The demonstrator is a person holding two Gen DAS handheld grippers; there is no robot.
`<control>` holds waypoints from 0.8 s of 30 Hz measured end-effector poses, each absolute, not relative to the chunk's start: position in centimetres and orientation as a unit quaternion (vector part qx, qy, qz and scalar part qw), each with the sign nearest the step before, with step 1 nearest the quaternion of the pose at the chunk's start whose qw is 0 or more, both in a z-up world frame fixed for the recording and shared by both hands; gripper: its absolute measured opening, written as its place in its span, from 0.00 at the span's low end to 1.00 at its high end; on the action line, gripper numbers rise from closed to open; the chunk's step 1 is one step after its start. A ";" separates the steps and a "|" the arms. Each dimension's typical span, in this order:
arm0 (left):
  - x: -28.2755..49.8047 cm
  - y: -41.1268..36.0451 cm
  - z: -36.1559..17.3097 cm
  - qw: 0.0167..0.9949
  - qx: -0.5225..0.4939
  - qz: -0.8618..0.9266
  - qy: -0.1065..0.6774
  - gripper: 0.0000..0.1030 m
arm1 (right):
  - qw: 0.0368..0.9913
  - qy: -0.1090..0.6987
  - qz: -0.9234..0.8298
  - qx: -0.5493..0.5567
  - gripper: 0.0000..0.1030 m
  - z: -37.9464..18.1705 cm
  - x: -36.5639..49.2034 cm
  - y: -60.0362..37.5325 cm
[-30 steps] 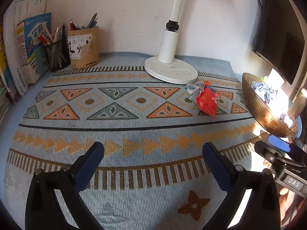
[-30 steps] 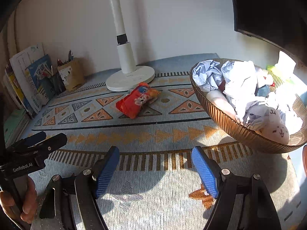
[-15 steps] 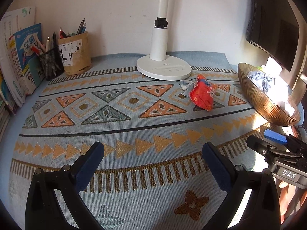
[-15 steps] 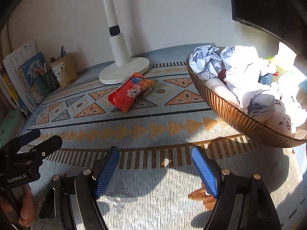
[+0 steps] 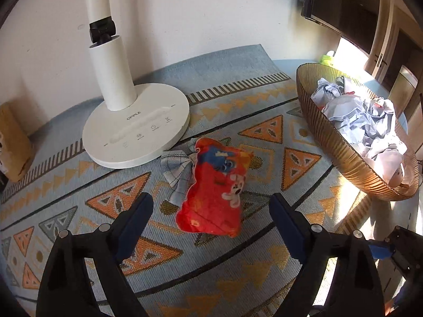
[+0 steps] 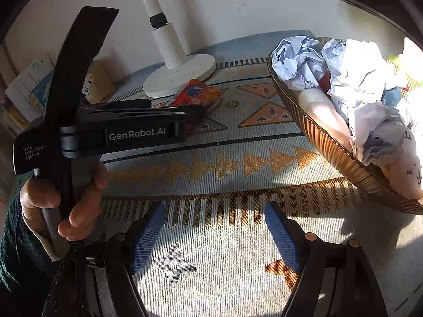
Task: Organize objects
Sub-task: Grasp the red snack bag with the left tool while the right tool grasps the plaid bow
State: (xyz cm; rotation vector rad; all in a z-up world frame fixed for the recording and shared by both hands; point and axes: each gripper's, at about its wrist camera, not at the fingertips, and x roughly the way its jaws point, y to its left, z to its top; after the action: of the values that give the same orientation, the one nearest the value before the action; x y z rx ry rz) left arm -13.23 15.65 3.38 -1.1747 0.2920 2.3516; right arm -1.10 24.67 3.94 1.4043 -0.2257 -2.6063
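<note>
Now, change: your left claw [image 5: 211, 214] has moved in from mid-desk and frames the red pouch [image 5: 215, 189].
Left claw: spread wide, gripping nothing, one finger on each side of the pouch.
Pouch: flat on the patterned cloth [image 5: 264, 261], just in front of the lamp base [image 5: 137, 125], with a plaid scrap [image 5: 175, 166] tucked beside it.
Right claw [image 6: 214, 236]: open and empty, low over the cloth near the bowl [image 6: 330, 142].
Meaning: you look set to grasp the pouch; the bowl seems its likely home.
</note>
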 end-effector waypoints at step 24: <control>-11.4 1.7 2.4 0.161 -0.444 0.880 -0.050 0.32 | 0.056 -0.085 -0.876 0.471 0.75 4.1 -13.8 19.3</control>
State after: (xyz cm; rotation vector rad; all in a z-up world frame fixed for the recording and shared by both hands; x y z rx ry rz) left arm -11.40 1.74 2.43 -1.2668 -0.1426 2.5134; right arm -13.76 19.33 4.13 1.4303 -0.2565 -2.6578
